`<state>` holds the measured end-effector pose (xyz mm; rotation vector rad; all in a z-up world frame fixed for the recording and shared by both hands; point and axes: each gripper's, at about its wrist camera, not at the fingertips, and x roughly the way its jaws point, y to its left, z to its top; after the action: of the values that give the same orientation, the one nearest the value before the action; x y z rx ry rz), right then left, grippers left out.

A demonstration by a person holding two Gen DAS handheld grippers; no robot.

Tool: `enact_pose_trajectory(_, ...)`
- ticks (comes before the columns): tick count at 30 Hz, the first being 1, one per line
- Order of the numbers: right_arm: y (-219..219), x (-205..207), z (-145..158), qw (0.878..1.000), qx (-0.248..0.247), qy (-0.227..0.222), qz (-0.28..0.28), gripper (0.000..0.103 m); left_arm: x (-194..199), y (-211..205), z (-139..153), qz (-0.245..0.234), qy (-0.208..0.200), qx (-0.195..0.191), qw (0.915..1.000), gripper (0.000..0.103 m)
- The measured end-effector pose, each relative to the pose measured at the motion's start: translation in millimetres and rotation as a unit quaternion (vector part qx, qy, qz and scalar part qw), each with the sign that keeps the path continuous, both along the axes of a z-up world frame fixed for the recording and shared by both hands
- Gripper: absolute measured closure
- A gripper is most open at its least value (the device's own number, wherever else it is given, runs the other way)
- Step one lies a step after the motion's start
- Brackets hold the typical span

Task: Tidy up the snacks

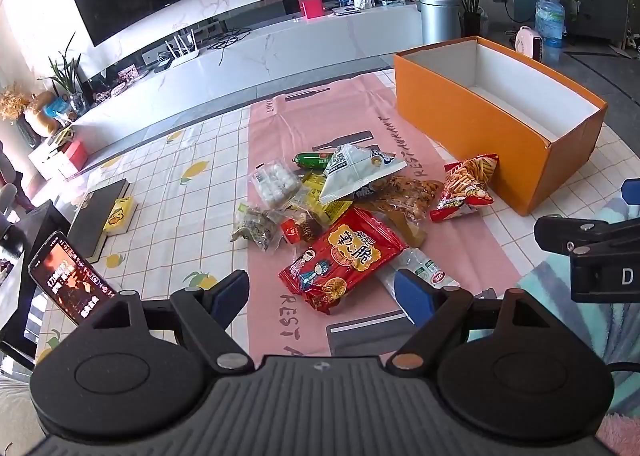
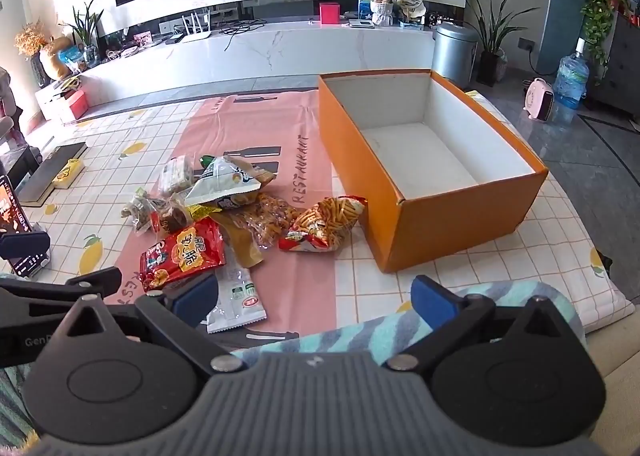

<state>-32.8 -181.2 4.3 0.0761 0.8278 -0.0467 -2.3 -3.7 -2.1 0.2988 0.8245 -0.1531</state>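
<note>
Snack pile [image 1: 336,208] left of orange box [image 1: 480,144], lower packets half buried and unreadable, left gripper [image 1: 322,292] and right gripper [image 2: 316,296] both spread wide, grasping nothing

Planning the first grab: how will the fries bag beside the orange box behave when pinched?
The fries bag looks puffed, so probably light and squashy; a pinch may crush its contents. Its glossy film could slip between the pads. It leans on the box, so it may flop if nudged.
</note>
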Motion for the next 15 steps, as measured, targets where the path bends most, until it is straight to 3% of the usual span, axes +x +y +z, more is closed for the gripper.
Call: enact_pose_trajectory(15, -0.8, -2.0, 1.0, 1.0, 0.0, -0.001, -0.002, 0.004, 3.1, -1.1, -1.7, 0.003, 0.004, 0.003, 1.0, 0.006)
